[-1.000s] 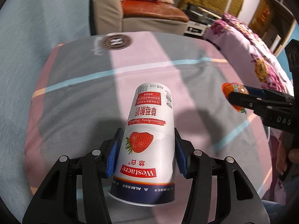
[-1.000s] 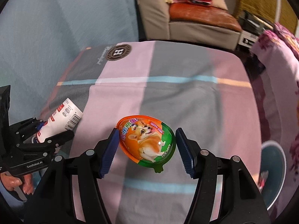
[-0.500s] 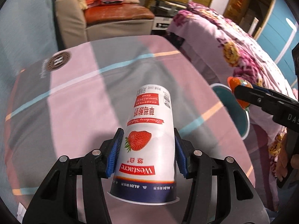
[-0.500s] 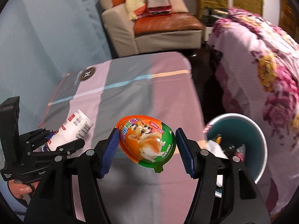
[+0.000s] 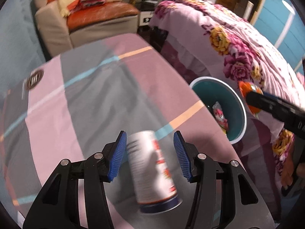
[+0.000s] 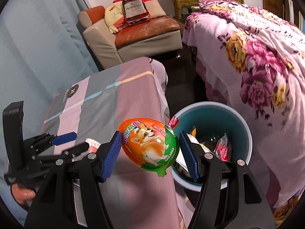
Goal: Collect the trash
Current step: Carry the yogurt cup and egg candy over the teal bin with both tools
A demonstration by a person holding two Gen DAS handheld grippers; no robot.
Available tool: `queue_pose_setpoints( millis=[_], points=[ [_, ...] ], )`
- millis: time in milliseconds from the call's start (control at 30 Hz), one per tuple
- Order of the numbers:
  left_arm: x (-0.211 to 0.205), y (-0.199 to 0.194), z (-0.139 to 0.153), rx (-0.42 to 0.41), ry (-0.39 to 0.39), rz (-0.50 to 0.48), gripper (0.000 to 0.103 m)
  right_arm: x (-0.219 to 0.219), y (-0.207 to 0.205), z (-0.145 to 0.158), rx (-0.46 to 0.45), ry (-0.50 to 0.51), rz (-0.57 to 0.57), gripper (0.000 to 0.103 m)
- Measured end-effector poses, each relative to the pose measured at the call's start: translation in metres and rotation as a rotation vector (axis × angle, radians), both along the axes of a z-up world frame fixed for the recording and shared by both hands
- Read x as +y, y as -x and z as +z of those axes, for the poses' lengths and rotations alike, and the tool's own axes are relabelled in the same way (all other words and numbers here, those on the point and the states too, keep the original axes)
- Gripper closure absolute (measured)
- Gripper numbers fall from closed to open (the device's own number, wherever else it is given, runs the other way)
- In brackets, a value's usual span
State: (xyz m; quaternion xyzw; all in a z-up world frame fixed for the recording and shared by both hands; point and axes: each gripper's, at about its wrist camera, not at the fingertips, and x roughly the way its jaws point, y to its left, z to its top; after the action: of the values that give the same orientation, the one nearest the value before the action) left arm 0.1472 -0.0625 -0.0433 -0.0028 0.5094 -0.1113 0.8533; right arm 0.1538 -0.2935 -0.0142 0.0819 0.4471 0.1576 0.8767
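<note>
My left gripper (image 5: 150, 156) is open. The white strawberry yogurt cup (image 5: 154, 171) is blurred and tilted between and below its blue pads, free of them, over the pink and grey table cloth (image 5: 95, 95). My right gripper (image 6: 150, 152) is shut on an orange and green toy egg pack (image 6: 150, 147) with a corgi on it, held beside the teal trash bin (image 6: 240, 120). In the left wrist view the egg pack (image 5: 249, 91) hangs just right of the bin (image 5: 209, 91). The bin holds several wrappers.
A bed with a floral pink cover (image 6: 257, 57) stands right of the bin. A tan and orange armchair (image 6: 144, 30) with a bottle-shaped cushion stands behind the table. The left gripper body (image 6: 34, 152) shows at the left of the right wrist view.
My left gripper has opened and let go of the yogurt cup, which now drops and tilts. Both grippers have swung right toward the bin. The right gripper still holds the egg pack.
</note>
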Motion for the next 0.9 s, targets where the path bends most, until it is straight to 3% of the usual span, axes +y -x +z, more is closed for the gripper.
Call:
queue_pose_setpoints(
  millis=[167,267,533,567,900],
  points=[
    [0.008,0.009,-0.013,0.065,0.026,0.036,0.05,0.004,0.002,-0.013,0.023,-0.015,0.04,0.044],
    [-0.002,0.012,-0.021,0.093,0.051,0.021,0.042,0.002,0.003,-0.015,0.023,-0.037,0.033,0.044],
    [-0.013,0.017,-0.049,0.158,0.005,0.028,0.041,-0.004,0.006,-0.019,0.035,-0.039,0.025,0.044],
    [-0.015,0.017,-0.051,0.156,-0.011,0.026,0.053,-0.005,0.005,-0.019,0.035,-0.039,0.025,0.044],
    [-0.046,0.002,-0.022,0.065,-0.055,-0.015,0.053,-0.032,0.004,-0.01,-0.008,-0.062,-0.027,0.044]
  ],
)
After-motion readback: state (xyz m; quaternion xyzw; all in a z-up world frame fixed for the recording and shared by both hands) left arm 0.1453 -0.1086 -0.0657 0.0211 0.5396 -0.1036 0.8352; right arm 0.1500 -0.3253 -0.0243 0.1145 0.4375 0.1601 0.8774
